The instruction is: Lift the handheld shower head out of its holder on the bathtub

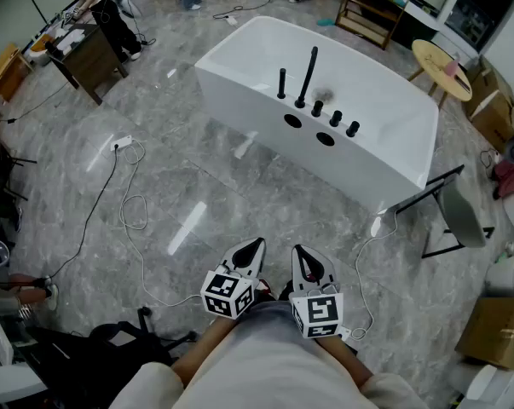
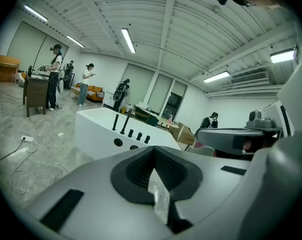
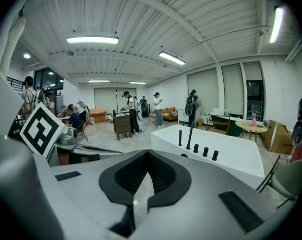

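The white bathtub [image 1: 384,88] stands on the marble floor ahead of me. On its near rim a long black handheld shower head [image 1: 308,77] leans upright in its holder, with a shorter black post [image 1: 281,83] to its left and three black knobs [image 1: 335,118] to its right. The shower head [image 2: 123,123] also shows far off in the left gripper view, and the shower head [image 3: 190,131] in the right gripper view. My left gripper [image 1: 257,244] and right gripper [image 1: 301,250] are side by side close to my body, well short of the tub. Both are shut and hold nothing.
White cables [image 1: 133,207] and a power strip [image 1: 121,143] lie on the floor at the left. A grey chair [image 1: 453,211] stands by the tub's right end, a round wooden table [image 1: 444,66] behind it. People stand at a desk [image 1: 90,54] at the far left.
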`<act>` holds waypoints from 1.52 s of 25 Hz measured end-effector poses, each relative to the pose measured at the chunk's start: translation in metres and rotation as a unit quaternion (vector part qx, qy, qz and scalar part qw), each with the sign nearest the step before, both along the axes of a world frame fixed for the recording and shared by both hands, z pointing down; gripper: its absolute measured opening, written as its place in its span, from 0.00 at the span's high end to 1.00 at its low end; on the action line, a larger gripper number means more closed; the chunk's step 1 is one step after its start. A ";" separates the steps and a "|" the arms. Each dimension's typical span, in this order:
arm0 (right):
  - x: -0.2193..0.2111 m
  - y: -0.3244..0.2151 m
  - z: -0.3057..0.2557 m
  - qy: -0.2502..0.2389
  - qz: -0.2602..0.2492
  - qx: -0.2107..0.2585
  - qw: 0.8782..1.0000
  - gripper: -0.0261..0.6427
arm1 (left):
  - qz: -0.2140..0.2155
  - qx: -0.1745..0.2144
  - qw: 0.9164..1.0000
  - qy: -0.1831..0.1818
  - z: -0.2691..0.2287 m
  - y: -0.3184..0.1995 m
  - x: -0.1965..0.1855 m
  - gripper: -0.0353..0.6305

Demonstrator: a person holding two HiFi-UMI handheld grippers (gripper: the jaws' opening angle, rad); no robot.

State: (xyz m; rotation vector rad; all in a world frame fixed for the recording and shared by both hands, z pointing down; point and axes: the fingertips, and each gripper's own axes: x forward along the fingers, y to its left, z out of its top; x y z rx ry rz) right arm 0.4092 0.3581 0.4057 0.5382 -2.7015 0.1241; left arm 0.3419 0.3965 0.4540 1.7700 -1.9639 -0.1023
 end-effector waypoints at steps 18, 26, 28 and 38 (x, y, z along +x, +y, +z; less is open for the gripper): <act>-0.006 0.019 -0.011 -0.020 -0.003 0.001 1.000 0.93 | -0.004 0.041 0.999 0.003 -0.024 0.013 -0.010 0.94; -0.027 -0.013 -0.008 -0.029 0.009 -0.026 0.999 0.93 | 0.020 0.062 0.998 0.016 -0.033 -0.011 -0.028 0.94; -0.045 -0.025 -0.007 -0.037 0.017 -0.038 0.998 0.93 | 0.025 0.055 0.998 0.002 -0.034 -0.017 -0.041 0.94; -0.150 -0.107 -0.005 -0.064 0.015 -0.076 0.995 0.93 | 0.040 0.037 0.998 -0.017 -0.036 -0.097 -0.133 0.94</act>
